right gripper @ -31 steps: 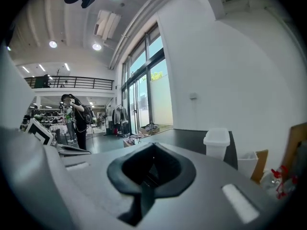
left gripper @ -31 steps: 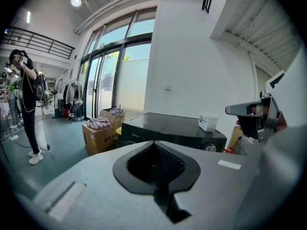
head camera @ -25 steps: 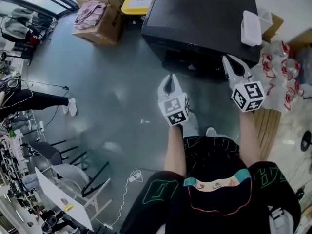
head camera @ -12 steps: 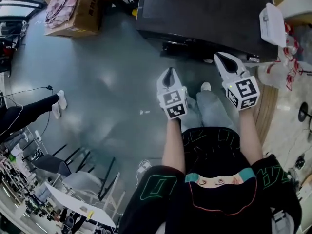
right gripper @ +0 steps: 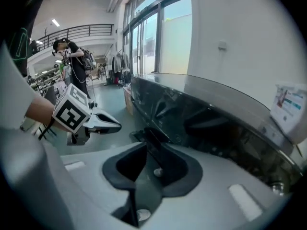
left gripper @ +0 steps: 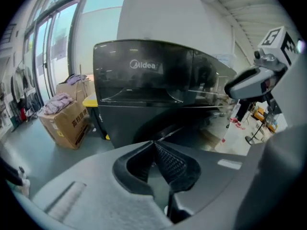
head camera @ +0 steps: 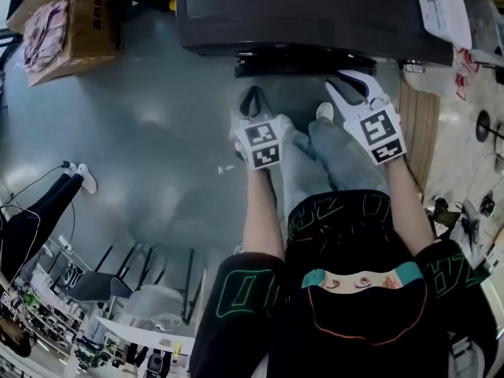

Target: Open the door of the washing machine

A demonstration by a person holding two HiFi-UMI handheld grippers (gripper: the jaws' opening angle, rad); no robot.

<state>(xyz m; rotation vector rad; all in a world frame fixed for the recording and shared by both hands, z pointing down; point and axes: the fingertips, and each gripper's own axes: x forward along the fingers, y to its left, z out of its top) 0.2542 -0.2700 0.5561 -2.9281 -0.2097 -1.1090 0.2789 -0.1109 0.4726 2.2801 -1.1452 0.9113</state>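
Judged at approach stage: left tool (head camera: 253, 99) pressed together, right tool (head camera: 350, 85) just opening, nothing between, near the washing machine (head camera: 315, 10); next move likely needs its door (head camera: 303, 63) gripped

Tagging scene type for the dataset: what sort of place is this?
Probably a lab or workshop hall, not a home: the washing machine stands on a bare grey floor, cardboard boxes of clothes beside it, with tall glazing and a railed mezzanine.

**Black glossy box-shaped washing machine (head camera: 299, 10) stands at the far side**

It sits upright on the grey floor (head camera: 157, 132). Its rounded dark door (left gripper: 153, 128) lies low in the near face, bulging slightly, and looks shut.
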